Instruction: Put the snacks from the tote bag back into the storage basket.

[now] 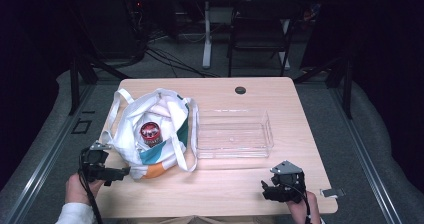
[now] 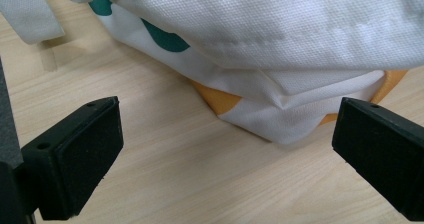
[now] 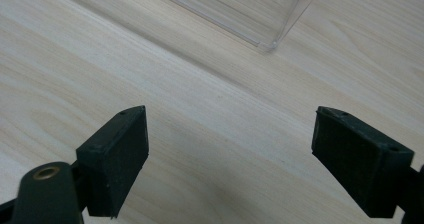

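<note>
Left gripper, jaws apart and empty, sits level at the near-left corner of the tote bag, just short of the cloth. Right gripper, jaws also apart, hovers over bare table well right of the bag, near the front edge. One bag, one red-lidded jar inside it, one clear tray just right of the bag.

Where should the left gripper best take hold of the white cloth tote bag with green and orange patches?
Probably the white cloth tote bag is best taken by its near rim or loose strap, from its left side, where the open left gripper already faces it; that thin cloth fits between the jaws, while the bulging body would not.
</note>
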Available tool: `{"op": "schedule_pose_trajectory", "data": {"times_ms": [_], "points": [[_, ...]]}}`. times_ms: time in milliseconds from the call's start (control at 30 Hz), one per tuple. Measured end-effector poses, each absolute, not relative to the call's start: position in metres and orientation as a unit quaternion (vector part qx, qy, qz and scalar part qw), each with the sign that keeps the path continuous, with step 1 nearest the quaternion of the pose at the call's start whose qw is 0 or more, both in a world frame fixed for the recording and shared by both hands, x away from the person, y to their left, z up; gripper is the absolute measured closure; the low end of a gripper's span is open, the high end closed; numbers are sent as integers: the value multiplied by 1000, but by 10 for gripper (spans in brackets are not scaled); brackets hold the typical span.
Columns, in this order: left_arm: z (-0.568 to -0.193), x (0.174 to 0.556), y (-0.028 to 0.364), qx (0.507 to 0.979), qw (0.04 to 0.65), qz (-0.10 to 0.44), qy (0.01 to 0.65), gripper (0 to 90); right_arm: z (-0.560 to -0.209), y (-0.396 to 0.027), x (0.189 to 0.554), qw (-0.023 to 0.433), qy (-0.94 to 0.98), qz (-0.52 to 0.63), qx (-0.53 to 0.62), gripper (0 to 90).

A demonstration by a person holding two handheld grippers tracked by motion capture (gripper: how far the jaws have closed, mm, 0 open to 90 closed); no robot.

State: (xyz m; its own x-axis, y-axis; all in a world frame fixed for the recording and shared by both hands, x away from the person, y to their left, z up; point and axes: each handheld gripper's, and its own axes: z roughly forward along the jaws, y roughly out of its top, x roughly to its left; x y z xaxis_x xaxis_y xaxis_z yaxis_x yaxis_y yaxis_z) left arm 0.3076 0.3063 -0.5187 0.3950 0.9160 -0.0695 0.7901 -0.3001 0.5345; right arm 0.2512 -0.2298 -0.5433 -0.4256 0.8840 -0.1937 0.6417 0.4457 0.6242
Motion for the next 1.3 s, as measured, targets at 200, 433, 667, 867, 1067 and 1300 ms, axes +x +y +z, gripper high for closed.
{"op": "schedule_pose_trajectory", "data": {"times_ms": [200, 433, 667, 867, 1067, 1300], "points": [[-518, 306, 305, 797, 242, 134, 537, 3, -543, -229, 250, 255, 812, 237, 469, 145], [-516, 305, 304, 800, 232, 140, 535, 22, -543, -228, 251, 253, 817, 234, 461, 146], [-514, 304, 300, 805, 221, 145, 531, 5, -543, -228, 251, 253, 815, 237, 464, 146], [-510, 303, 299, 802, 227, 147, 532, 4, -544, -228, 251, 252, 817, 236, 463, 145], [-504, 302, 301, 794, 244, 157, 535, 2, -543, -228, 251, 250, 818, 233, 463, 145], [-499, 302, 299, 795, 239, 161, 534, 2, -544, -228, 251, 250, 818, 232, 462, 145]]}}
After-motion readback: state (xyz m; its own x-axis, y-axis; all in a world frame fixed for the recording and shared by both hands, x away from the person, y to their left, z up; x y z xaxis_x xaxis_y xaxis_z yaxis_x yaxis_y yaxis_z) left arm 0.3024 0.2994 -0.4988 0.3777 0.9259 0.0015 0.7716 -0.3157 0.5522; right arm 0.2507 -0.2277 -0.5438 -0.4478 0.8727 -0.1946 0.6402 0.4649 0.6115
